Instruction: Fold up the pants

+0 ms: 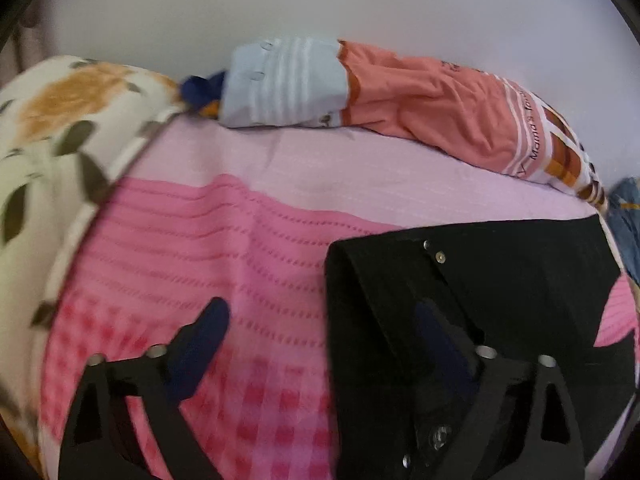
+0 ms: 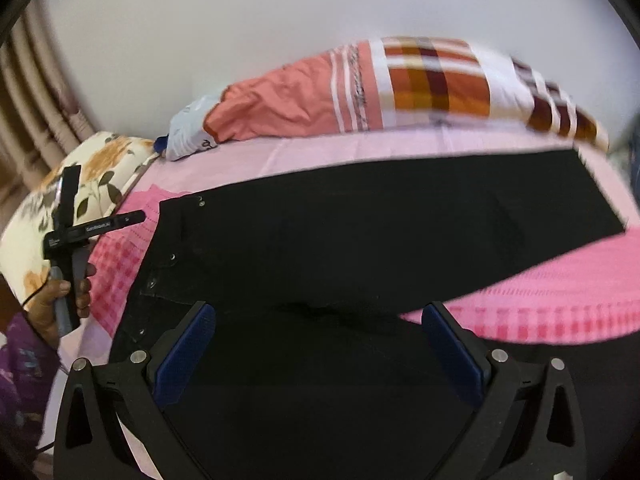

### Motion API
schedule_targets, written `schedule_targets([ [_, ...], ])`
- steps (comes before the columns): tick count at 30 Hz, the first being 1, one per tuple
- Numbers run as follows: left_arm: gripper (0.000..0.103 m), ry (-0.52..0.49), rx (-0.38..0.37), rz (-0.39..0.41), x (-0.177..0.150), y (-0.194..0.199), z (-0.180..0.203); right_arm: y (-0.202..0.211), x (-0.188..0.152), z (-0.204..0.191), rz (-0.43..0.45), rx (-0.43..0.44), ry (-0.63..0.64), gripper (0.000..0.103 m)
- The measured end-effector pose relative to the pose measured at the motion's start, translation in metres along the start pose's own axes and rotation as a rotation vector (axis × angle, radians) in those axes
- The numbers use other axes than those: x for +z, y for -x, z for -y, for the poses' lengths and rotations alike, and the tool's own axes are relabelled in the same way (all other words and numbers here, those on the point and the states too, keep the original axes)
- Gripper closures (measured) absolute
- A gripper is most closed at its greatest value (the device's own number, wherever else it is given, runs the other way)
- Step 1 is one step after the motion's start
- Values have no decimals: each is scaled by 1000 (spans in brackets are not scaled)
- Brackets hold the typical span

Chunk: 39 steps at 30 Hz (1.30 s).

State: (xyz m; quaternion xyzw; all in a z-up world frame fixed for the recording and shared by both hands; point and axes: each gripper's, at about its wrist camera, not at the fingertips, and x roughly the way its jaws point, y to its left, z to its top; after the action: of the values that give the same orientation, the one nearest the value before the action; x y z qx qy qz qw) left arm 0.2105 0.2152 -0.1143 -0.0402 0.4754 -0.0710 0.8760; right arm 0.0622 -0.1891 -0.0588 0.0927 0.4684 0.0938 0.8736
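Black pants (image 2: 360, 232) lie spread on a pink bedspread (image 1: 192, 248), waistband with metal studs at the left, one leg reaching far right. In the left wrist view the pants (image 1: 500, 280) fill the lower right. My left gripper (image 1: 324, 316) is open, its left finger over the bedspread and its right finger (image 1: 432, 328) over the waistband edge. My right gripper (image 2: 316, 320) is open and empty just above the pants' near part. The left gripper also shows in the right wrist view (image 2: 80, 224), held in a hand at the left.
A floral pillow (image 1: 60, 128) lies at the left. An orange and checked pillow (image 2: 380, 84) and a light blue bundle (image 1: 280, 80) lie along the back wall. Blue denim (image 1: 628, 216) shows at the far right edge.
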Motion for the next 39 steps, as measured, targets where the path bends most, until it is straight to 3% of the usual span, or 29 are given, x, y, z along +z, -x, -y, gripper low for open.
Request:
schedule_targets([
  [1, 22, -10, -6, -12, 4, -8, -1, -3, -1, 1, -8, -2, -4, 1],
  [5, 24, -49, -104, -36, 15, -34, 1, -9, -2, -2, -17, -13, 13, 1],
  [10, 24, -92, -122, -65, 29, -61, 4, -13, -1, 2, -30, -9, -7, 1],
  [13, 24, -52, -252, -119, 32, -74, 2, -16, -1, 4, -36, -12, -22, 1],
  [14, 28, -37, -241, -112, 34, -73, 2, -17, -1, 5, -37, -12, -26, 1],
  [15, 41, -35, -230, -118, 36, -74, 4, -18, -1, 6, -38, -9, -34, 1],
  [16, 64, -44, -211, -123, 36, -73, 7, -18, -1, 8, -39, -3, -40, 1],
  [17, 68, -48, -199, -118, 36, -71, 9, -18, -1, 9, -41, 5, -48, 1],
  [20, 82, -49, -179, -85, 31, -56, 17, -19, 4, 12, -45, 18, -66, 1],
  [22, 86, -45, -177, -40, 27, -39, 22, -18, 10, 16, -41, 40, -82, 1],
  [28, 87, -24, -227, 157, 3, 44, 50, -27, 47, 39, -42, 199, -201, 1],
  [33, 87, -7, -288, 206, -33, 89, 68, -61, 83, 67, -112, 354, -402, 1],
  [39, 87, 54, -323, 214, -68, 119, 75, -108, 109, 87, -199, 382, -511, 24],
])
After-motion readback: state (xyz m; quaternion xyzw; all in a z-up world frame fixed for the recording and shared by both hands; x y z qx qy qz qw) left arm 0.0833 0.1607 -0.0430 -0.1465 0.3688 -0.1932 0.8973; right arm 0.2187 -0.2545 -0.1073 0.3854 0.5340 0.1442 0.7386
